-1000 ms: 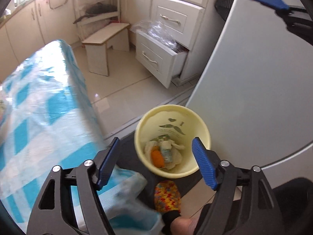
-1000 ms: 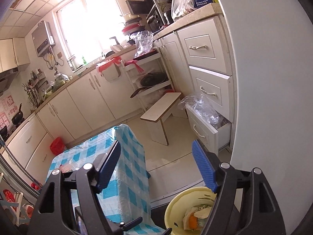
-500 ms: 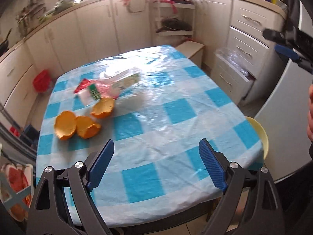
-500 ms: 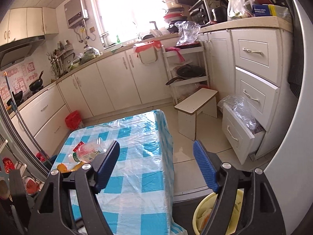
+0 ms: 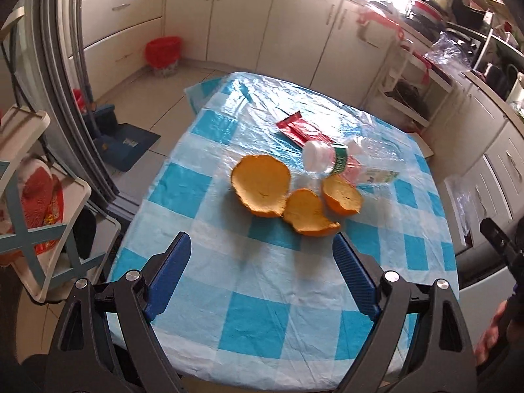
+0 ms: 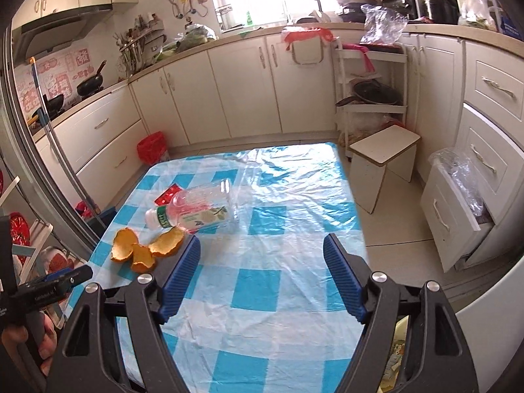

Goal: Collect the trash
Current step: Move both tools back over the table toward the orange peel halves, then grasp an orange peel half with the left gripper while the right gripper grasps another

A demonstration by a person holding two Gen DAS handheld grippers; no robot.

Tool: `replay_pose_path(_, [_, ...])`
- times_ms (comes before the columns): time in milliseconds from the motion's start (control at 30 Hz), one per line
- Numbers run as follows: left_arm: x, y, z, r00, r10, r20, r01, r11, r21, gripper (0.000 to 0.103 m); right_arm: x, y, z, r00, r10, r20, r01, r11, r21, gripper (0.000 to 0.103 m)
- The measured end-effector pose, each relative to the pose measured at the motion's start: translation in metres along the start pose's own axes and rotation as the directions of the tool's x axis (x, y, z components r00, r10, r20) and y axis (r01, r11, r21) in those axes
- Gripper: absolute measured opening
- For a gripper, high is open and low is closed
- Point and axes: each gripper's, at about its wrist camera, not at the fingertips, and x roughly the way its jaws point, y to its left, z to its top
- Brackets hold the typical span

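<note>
Left wrist view: the left gripper (image 5: 262, 271) stands with its jaws spread wide over the near part of a table (image 5: 255, 324) covered by a blue-and-white checked cloth under clear plastic; nothing lies between the blue pads. Its jaws have just been opening. In the centre of the frame lie three orange peel pieces (image 5: 262, 190), each a hollow shell with its inside up, touching or nearly touching one another. Just beyond them a clear plastic bottle (image 5: 366, 160) lies on its side, white cap toward the peels; whether anything is inside cannot be told. A red wrapper (image 5: 301, 129) lies flat beside the bottle, farther up the frame. A red bin (image 5: 162, 50) stands on the floor at upper left.

Right wrist view: the right gripper (image 6: 262, 281) is likewise wide apart and holds nothing. The trash sits at centre left of the frame. At lower right, beside the table's edge, the rim of a yellow bucket (image 6: 398, 347) shows behind the gripper, with scraps inside. An open drawer (image 6: 455, 206) at right holds crumpled clear plastic.
</note>
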Motion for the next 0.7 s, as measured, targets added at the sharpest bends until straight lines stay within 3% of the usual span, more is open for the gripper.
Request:
replay_pose_path(167, [0.033,0.015,0.036,0.997,0.060,-0.051,-0.059,0.998,0.004,0.084,0.040,0.045,-0.003,0.995,0.046,-0.090,-0.050,0.998,-0.044,0.072])
replay_pose_path(367, [0.080,0.009,0.054,0.986,0.119,-0.113,-0.110,0.991,0.081,0.080,0.092,0.069,-0.009,0.976,0.112,-0.188,-0.109,0.994,0.024,0.058])
replay_pose_path(700, [0.112,0.003,0.067,0.980,0.109,-0.169,-0.075,0.978,0.194,0.072,0.145,0.083,-0.008,0.957,0.145,-0.252,-0.124,0.988,0.097,0.050])
